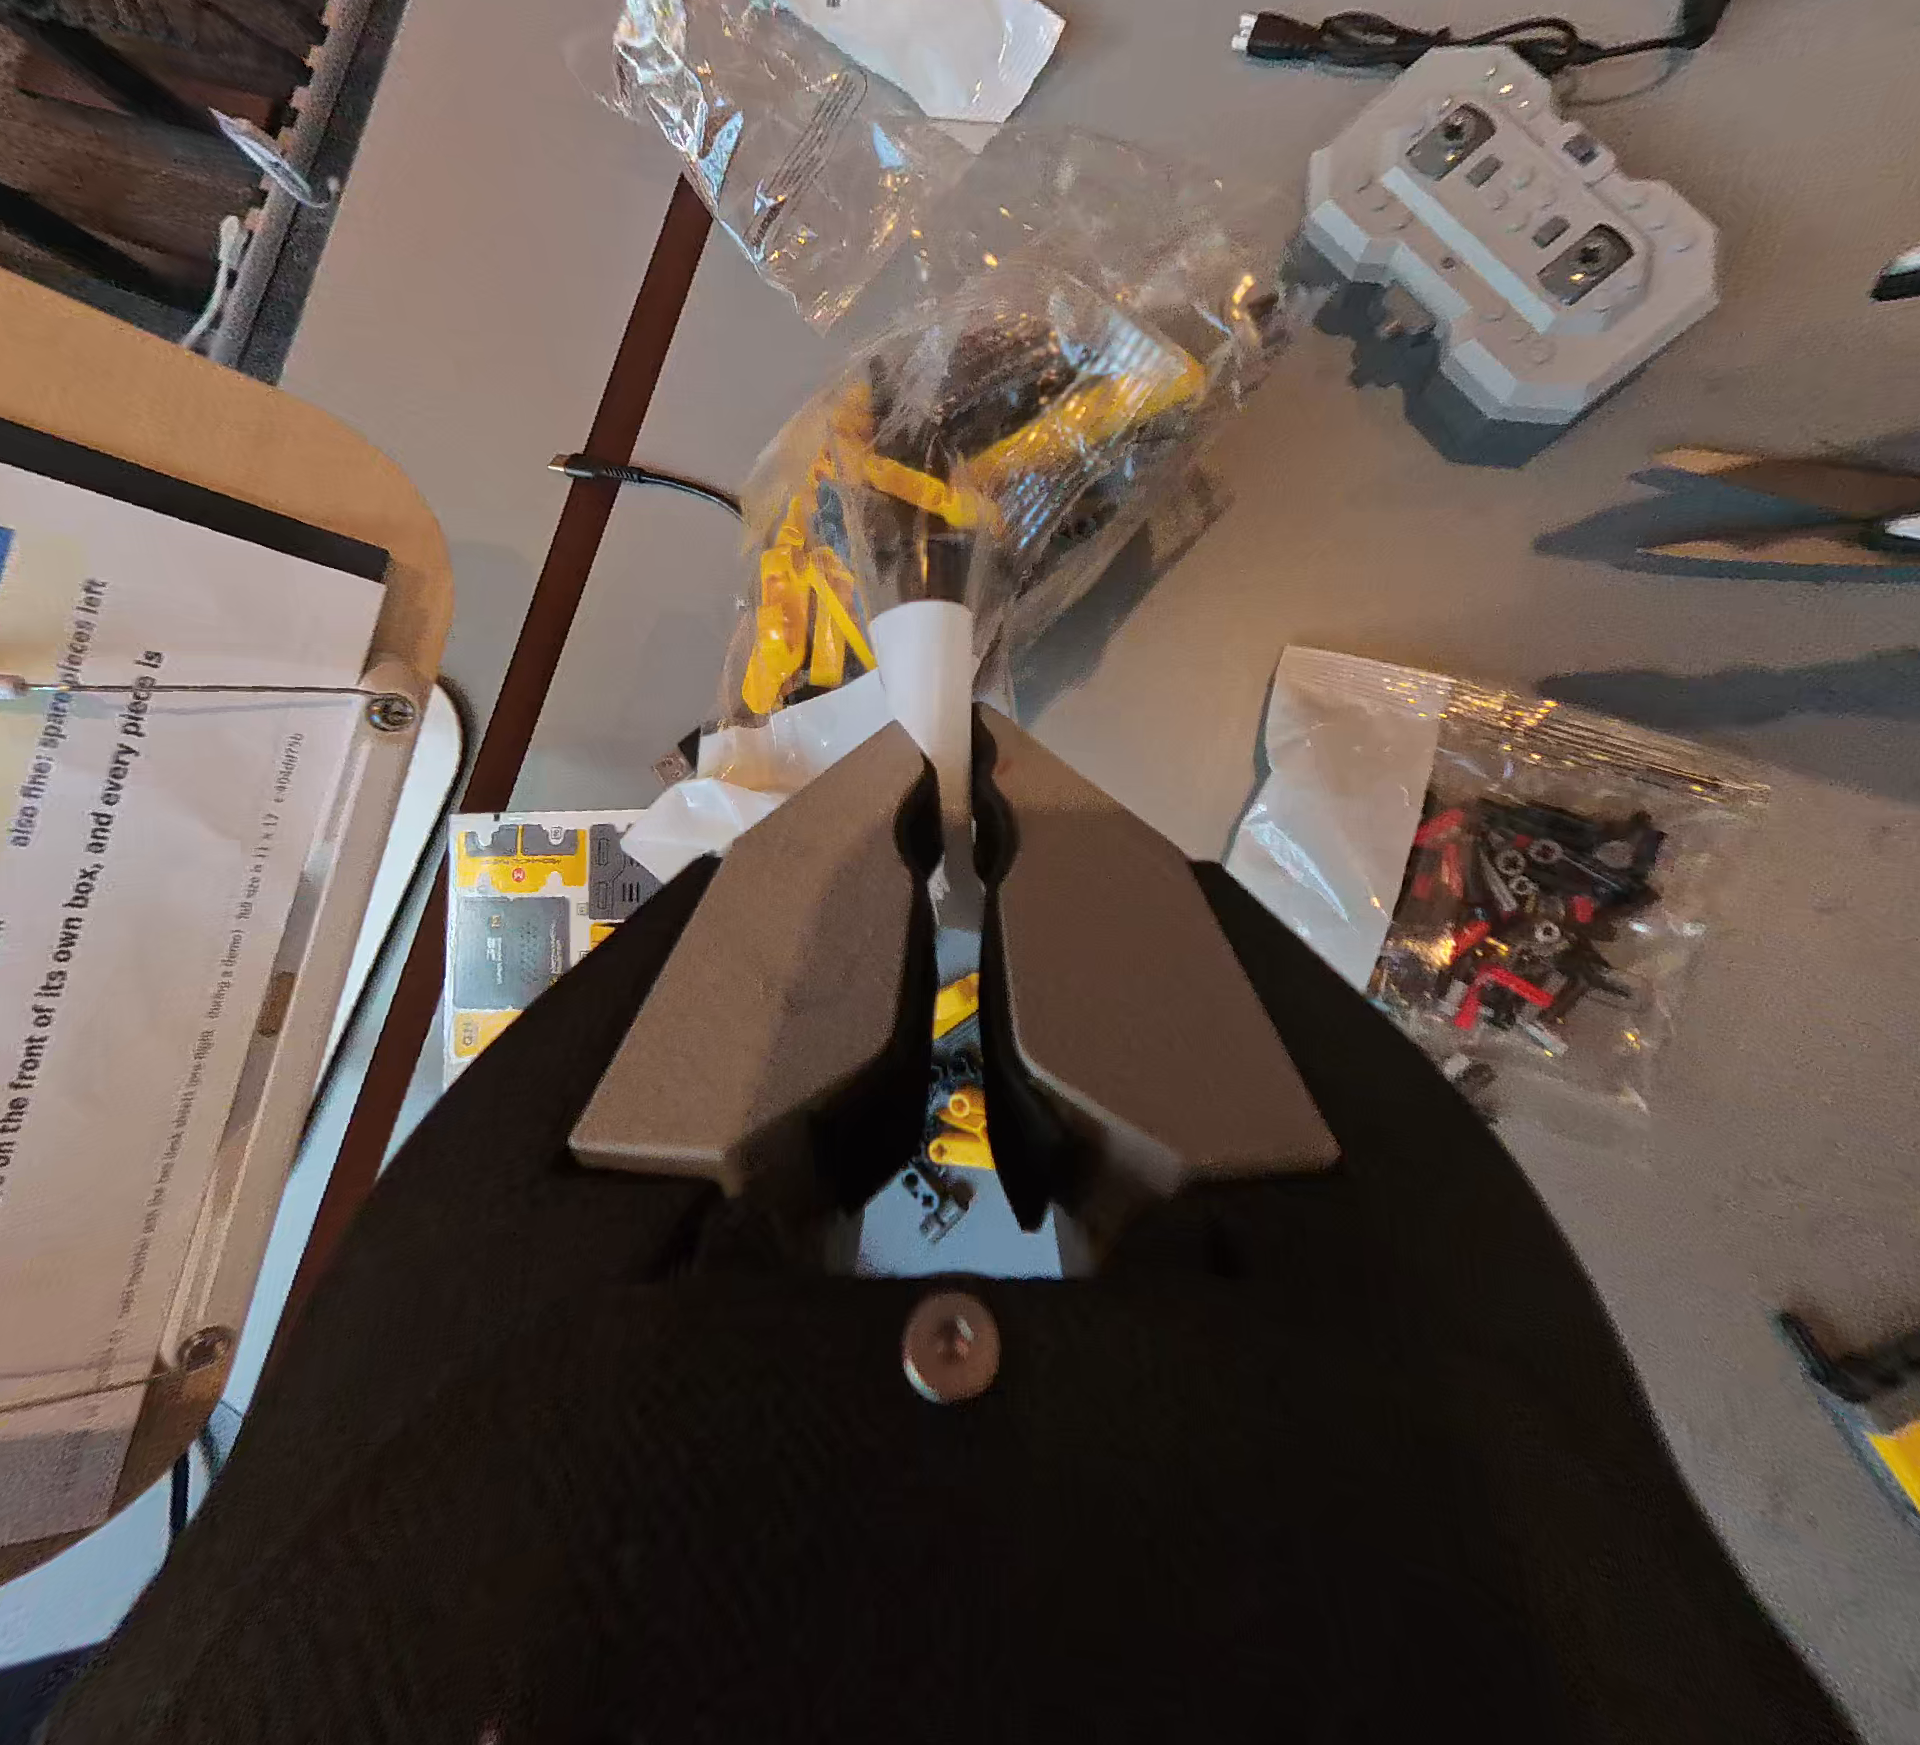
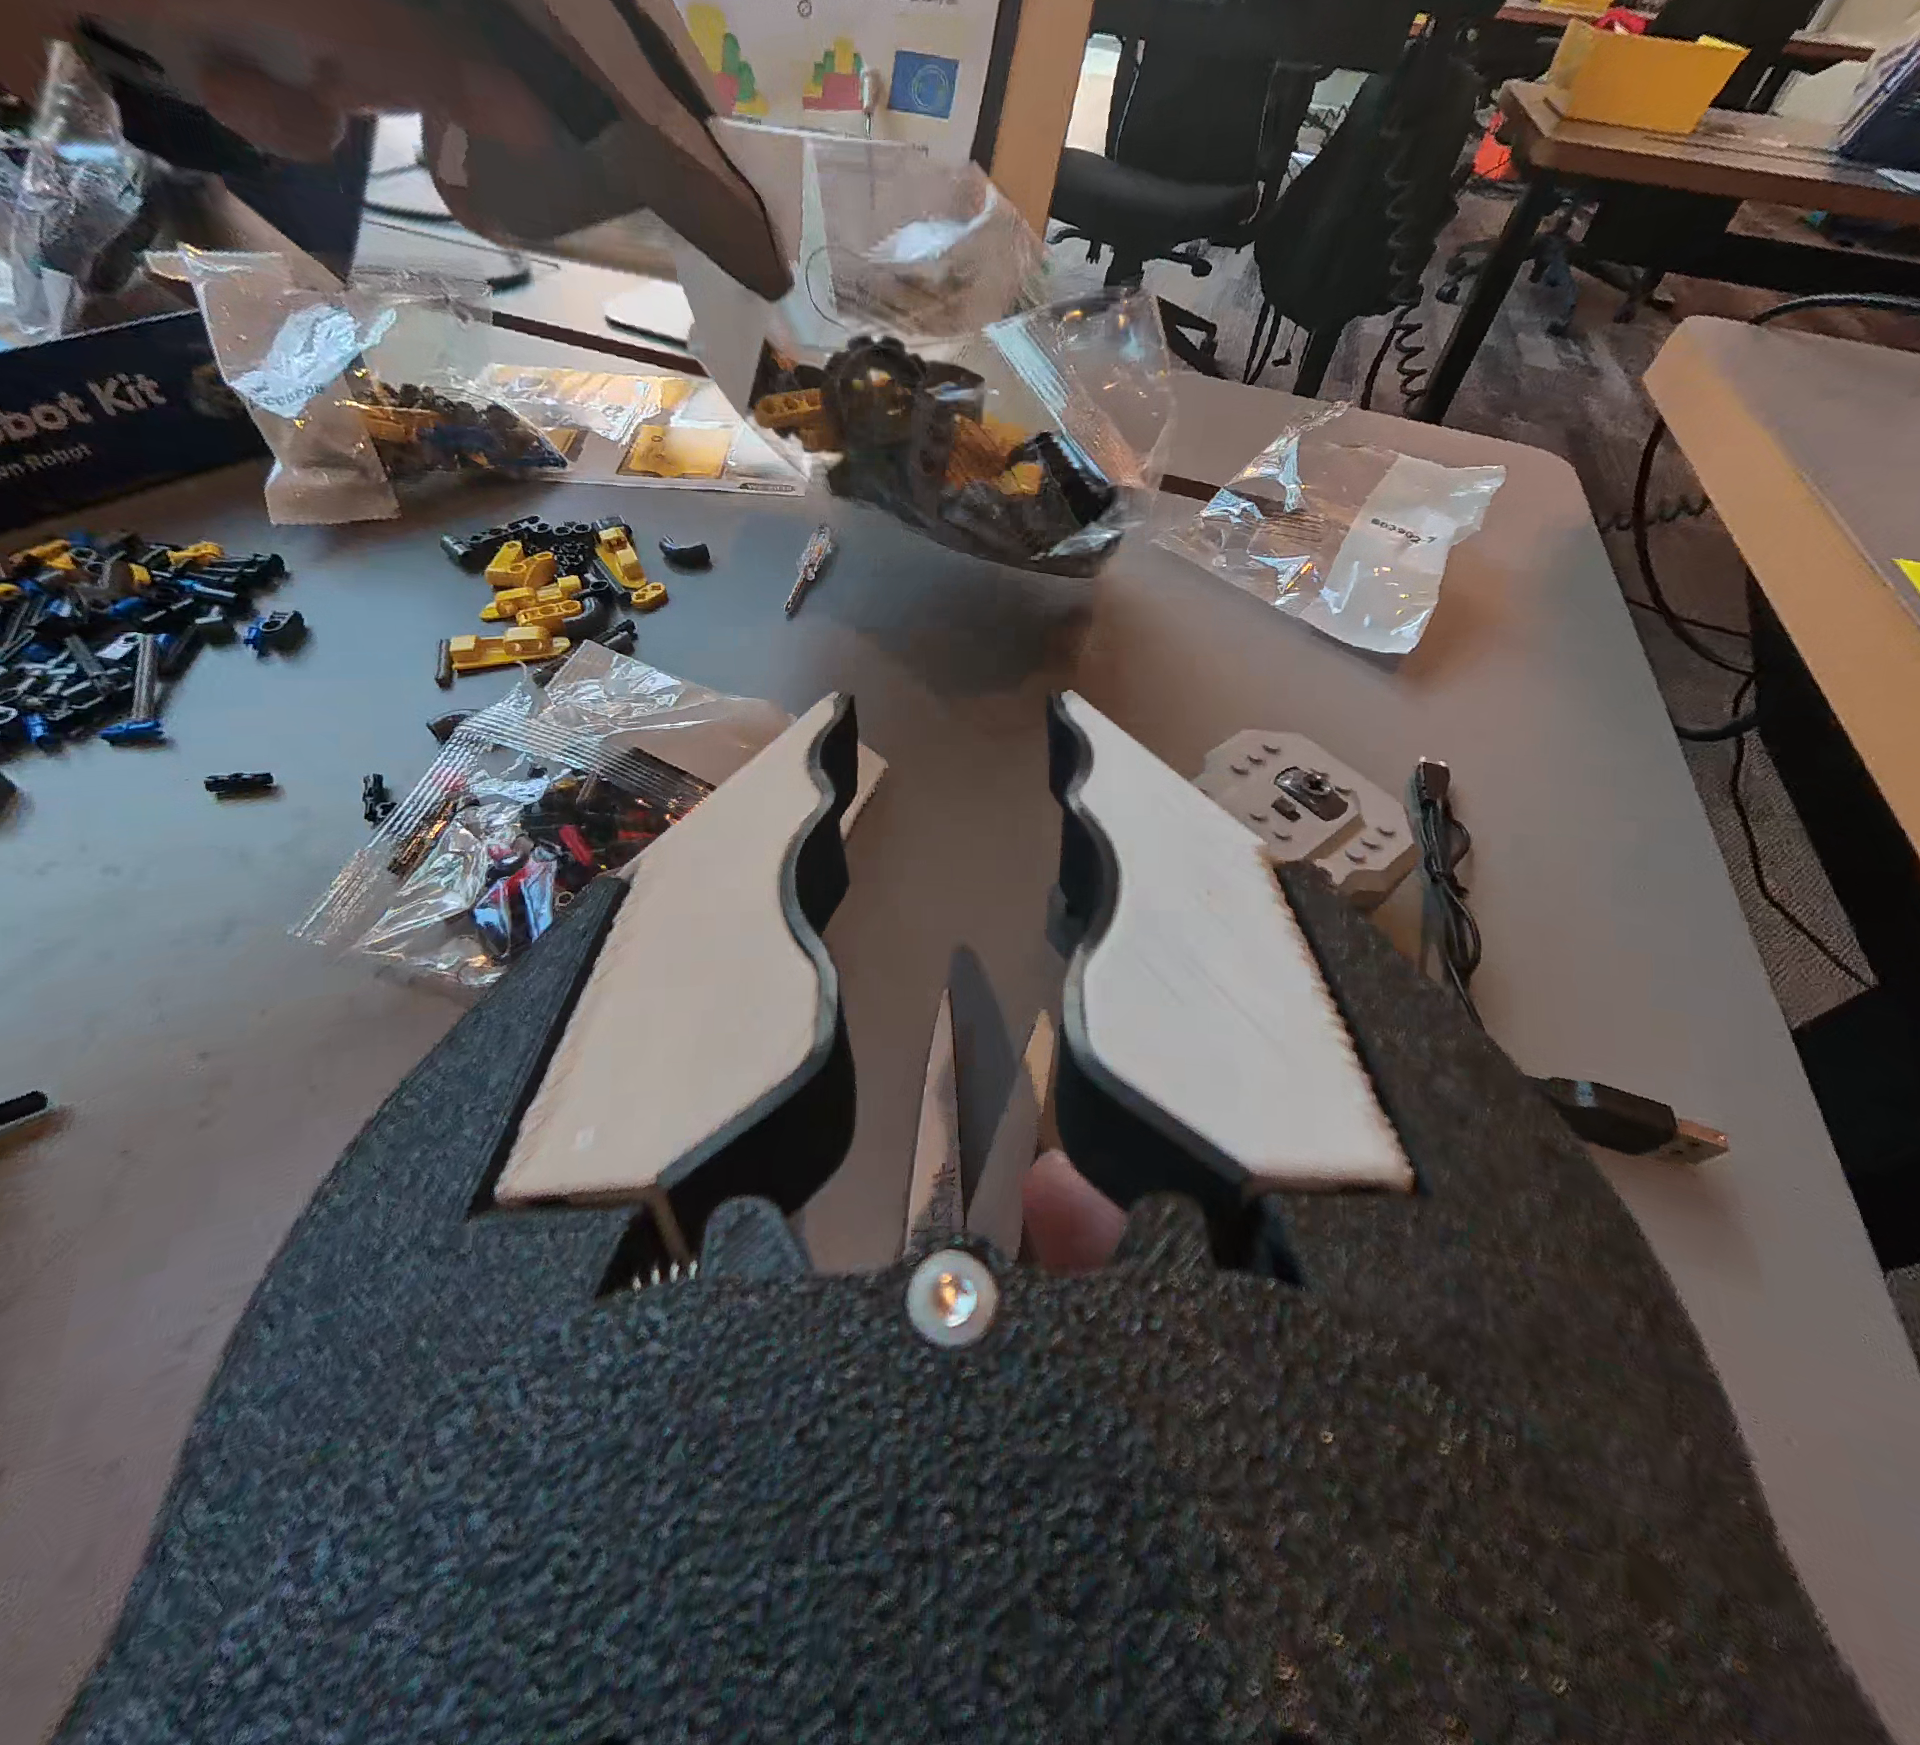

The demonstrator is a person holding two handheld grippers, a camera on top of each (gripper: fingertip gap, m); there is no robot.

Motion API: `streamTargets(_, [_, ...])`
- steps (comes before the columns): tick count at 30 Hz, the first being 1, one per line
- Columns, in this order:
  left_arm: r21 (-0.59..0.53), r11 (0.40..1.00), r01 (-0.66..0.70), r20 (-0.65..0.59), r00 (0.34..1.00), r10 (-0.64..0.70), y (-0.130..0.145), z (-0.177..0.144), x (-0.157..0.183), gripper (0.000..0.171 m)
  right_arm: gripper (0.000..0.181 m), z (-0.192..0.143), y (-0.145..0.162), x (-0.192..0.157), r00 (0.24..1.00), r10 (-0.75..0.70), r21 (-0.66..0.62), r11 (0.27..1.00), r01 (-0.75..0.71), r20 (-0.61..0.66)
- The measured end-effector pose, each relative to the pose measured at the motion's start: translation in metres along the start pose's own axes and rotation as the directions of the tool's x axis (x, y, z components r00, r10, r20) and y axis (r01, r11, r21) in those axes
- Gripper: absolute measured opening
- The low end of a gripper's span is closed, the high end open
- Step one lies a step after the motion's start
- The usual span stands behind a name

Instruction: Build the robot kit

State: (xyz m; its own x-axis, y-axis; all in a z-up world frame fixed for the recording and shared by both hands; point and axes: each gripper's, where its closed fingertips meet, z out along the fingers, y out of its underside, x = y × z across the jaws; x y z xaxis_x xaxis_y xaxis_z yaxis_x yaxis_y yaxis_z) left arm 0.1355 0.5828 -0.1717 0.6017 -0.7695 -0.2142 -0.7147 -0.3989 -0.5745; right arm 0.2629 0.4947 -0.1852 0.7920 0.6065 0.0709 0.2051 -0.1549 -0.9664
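My left gripper [image 1: 951, 739] is shut on the white top strip [image 1: 925, 667] of a clear plastic bag [image 1: 997, 407] filled with yellow and black building parts. In the right wrist view the left gripper [image 2: 769, 272] holds this bag [image 2: 966, 448] hanging above the grey table [image 2: 1351, 1020]. My right gripper [image 2: 951, 729] is open, low over the table in front of the bag, with nothing between its fingertips. A pair of scissor blades [image 2: 940, 1124] shows low between the roots of its fingers, next to a person's fingertip [image 2: 1070, 1207].
A grey control unit [image 2: 1309, 812] and a black USB cable [image 2: 1444, 864] lie on the right. A bag of red and black parts [image 2: 499, 843] lies on the left. Loose yellow and black parts [image 2: 540, 583], an empty bag [image 2: 1340, 532] and a dark box [image 2: 94, 417] lie farther back. There is about 15 cm between the tips of the two grippers.
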Motion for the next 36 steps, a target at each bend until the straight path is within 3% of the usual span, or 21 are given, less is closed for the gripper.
streamTargets(4, [0.026,1.000,0.011,-0.069,0.998,-0.009,-0.006,-0.029,-0.001,0.000,0.038,-0.005,-0.004,-0.003,1.000,0.014,0.000,1.000,-0.014,0.027])
streamTargets(7, [0.042,0.998,0.041,-0.149,0.988,-0.035,-0.008,-0.052,0.006,0.000,0.055,-0.007,-0.008,-0.012,0.998,-0.018,-0.004,1.000,0.018,0.062])
streamTargets(13, [0.048,0.998,-0.035,-0.279,0.959,0.047,0.010,-0.112,0.039,0.000,0.084,-0.022,-0.037,-0.039,0.982,-0.120,0.040,0.993,0.115,0.148])
streamTargets(18, [0.082,0.995,-0.058,-0.402,0.912,0.086,0.041,-0.176,0.084,0.000,0.098,-0.040,-0.075,-0.109,0.932,-0.184,0.097,0.982,0.162,0.313])
streamTargets(19, [0.085,0.995,-0.054,-0.428,0.900,0.086,0.049,-0.190,0.094,0.000,0.087,-0.045,-0.082,-0.127,0.913,-0.207,0.113,0.977,0.178,0.352])
streamTargets(21, [0.086,0.995,-0.053,-0.451,0.888,0.087,0.067,-0.217,0.108,0.000,0.034,-0.064,-0.099,-0.172,0.842,-0.266,0.173,0.963,0.207,0.469])
streamTargets(23, [0.099,0.994,-0.046,-0.447,0.890,0.086,0.086,-0.244,0.117,0.000,0.014,-0.074,-0.111,-0.205,0.800,-0.288,0.172,0.958,0.231,0.526])
streamTargets(28, [0.140,0.987,0.075,-0.378,0.926,-0.016,0.137,-0.310,0.110,0.000,0.013,-0.075,-0.144,-0.268,0.728,-0.180,0.121,0.984,0.133,0.662])
streamTargets(33, [0.262,0.939,0.223,-0.292,0.946,-0.143,0.191,-0.379,0.097,0.007,0.011,-0.063,-0.182,-0.341,0.605,-0.043,0.045,0.999,0.013,0.795])
streamTargets(35, [0.298,0.916,0.269,-0.243,0.949,-0.199,0.219,-0.403,0.093,0.015,0.009,-0.061,-0.195,-0.375,0.534,0.010,0.007,1.000,-0.029,0.846])
streamTargets(36, [0.315,0.906,0.283,-0.203,0.953,-0.227,0.235,-0.415,0.090,0.027,0.009,-0.060,-0.200,-0.391,0.500,0.026,-0.007,0.999,-0.040,0.866])
